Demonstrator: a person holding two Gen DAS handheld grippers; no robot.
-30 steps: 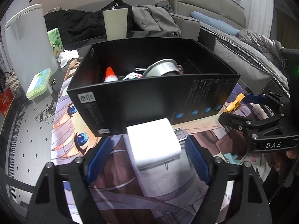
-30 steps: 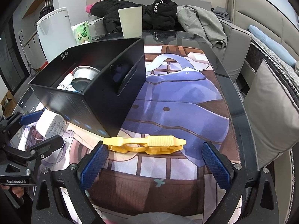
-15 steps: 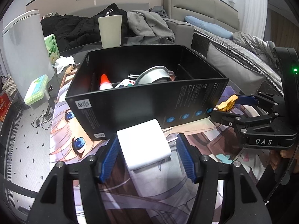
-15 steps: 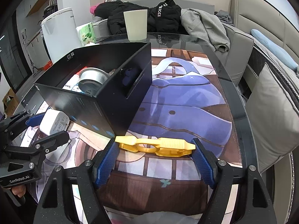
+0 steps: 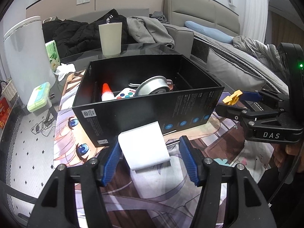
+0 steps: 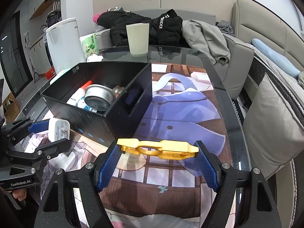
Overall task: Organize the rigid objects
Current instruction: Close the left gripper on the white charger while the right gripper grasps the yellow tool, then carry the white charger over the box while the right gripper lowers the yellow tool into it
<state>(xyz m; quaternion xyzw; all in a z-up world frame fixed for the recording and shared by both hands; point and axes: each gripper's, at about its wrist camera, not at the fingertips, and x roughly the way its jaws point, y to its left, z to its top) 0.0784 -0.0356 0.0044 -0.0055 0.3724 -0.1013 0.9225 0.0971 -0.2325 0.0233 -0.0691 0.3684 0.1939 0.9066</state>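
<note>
the left gripper (image 5: 148,157) has its fingers around a white charger (image 5: 145,145), one pad touching, the other with a visible gap, so not yet clamped. the right gripper (image 6: 157,161) grips a yellow tool (image 6: 158,148) end to end between its pads. both things sit just in front of the black box (image 5: 148,110) on the table (image 6: 191,55). inside the box already lie a metal bowl (image 5: 153,88), a glue bottle (image 5: 106,93) and a few smaller items, so the sorting looks mostly done; these two remain. behind the box stands a pale cup (image 5: 110,38).

White charger (image 5: 145,146); yellow clip (image 6: 157,148); black box (image 5: 144,110); blue gripper pads (image 5: 111,161); mat (image 6: 176,102) apparently anime-printed.
</note>
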